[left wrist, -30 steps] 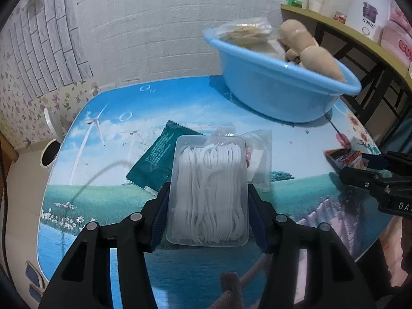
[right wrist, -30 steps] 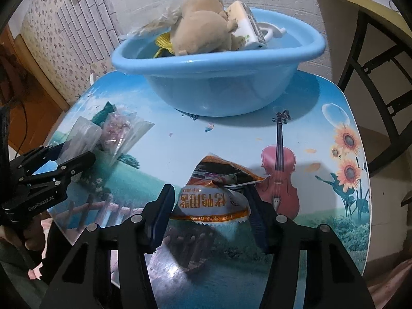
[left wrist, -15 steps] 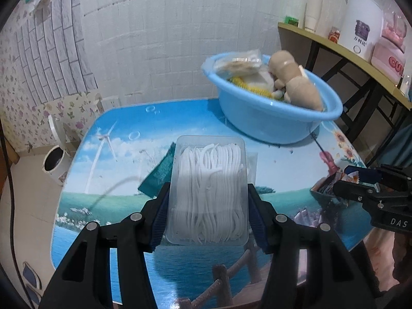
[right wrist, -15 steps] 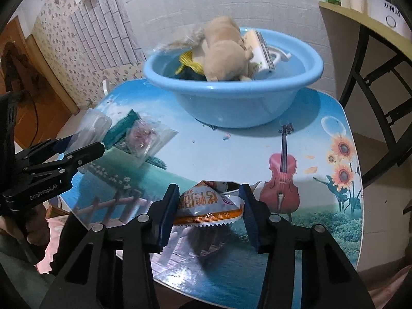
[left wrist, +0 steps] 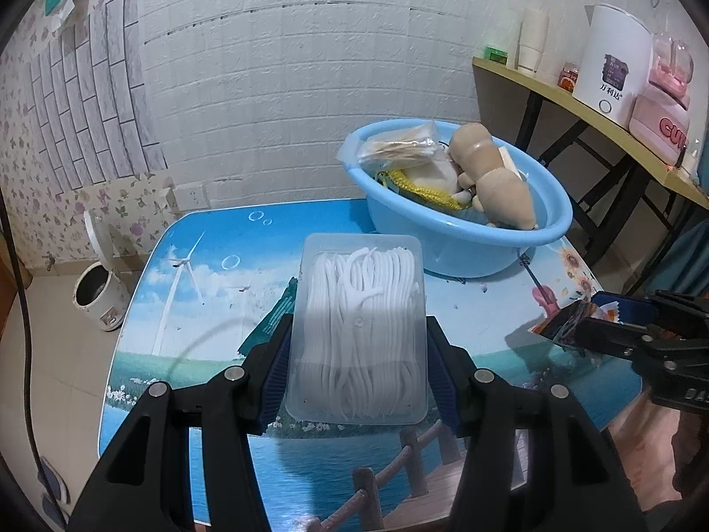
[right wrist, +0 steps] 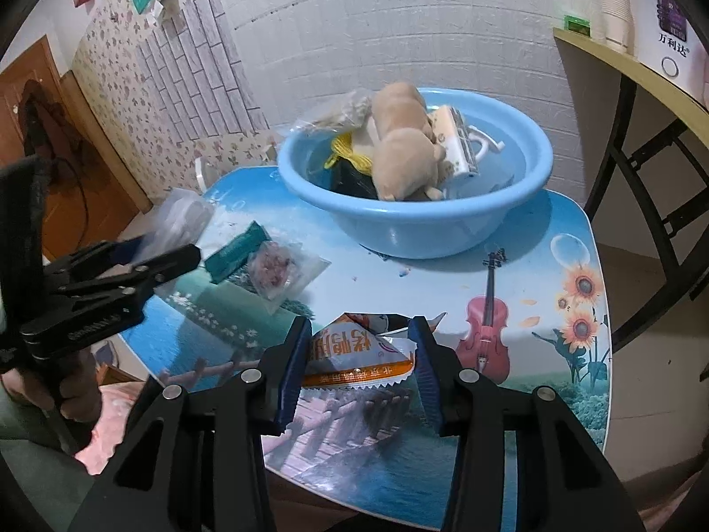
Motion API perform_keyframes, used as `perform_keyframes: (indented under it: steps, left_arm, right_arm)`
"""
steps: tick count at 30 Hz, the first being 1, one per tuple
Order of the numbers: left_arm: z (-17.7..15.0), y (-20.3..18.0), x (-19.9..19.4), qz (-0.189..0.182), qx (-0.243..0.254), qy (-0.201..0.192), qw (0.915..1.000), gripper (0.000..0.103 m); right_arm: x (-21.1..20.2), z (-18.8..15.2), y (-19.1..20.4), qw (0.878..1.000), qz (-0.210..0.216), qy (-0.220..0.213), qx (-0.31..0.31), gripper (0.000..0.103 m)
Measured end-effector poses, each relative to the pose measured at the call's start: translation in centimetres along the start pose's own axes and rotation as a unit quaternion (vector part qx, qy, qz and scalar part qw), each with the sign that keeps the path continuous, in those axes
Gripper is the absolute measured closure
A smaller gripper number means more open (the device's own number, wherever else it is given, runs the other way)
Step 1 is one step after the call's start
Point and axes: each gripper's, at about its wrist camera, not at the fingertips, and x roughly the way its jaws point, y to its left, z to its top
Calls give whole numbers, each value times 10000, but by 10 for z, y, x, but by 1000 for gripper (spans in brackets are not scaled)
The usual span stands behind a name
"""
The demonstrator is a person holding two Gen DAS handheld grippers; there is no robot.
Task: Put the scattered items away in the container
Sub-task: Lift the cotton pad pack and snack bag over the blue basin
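Left wrist view puts our left gripper (left wrist: pixel 358 350) at the bottom centre, its jaws pinching the long sides of a clear floss pick box (left wrist: pixel 360 328) that hangs above the table (left wrist: pixel 208 275). At about 1 o'clock from the box stands the blue basin (left wrist: pixel 469 239), its near rim just past the box's far edge in this view; how far apart they really are we cannot tell. Bare tabletop lies open at 10 o'clock, out to the rounded far-left corner. A green sachet (left wrist: pixel 274 314) peeks out at 9 o'clock, mostly hidden behind the box.

From the right wrist, our right gripper (right wrist: pixel 361 354) pinches an orange snack packet (right wrist: pixel 354 352); its jaws have just been closing on it. The packet's lower edge overlaps the near table edge in this view, and its far end is crumpled, so the print is hard to read. At 12 o'clock the basin (right wrist: pixel 416 217) holds a tan plush toy (right wrist: pixel 403 150), a lint roller (right wrist: pixel 456 142), yellow string and a clear bag. At 10 o'clock a clear pouch of pink bits (right wrist: pixel 283 268) lies touching the sachet (right wrist: pixel 235 252). The table's right edge runs clear at 3 o'clock beside a black shelf frame (right wrist: pixel 656 155), cut off by the lens.
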Motion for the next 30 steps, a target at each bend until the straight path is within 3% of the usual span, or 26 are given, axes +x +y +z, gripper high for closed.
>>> perform_keyframes:
  steps: [17, 30]
  left_arm:
    - [47, -13, -7, -211, 103, -340, 9991, 47]
    - [82, -30, 26, -357, 238, -339, 9985, 47]
  right_arm:
    - [-29, 38, 1, 9989, 66, -445, -119, 62]
    - [-15, 73, -14, 9983, -66, -548, -180, 62]
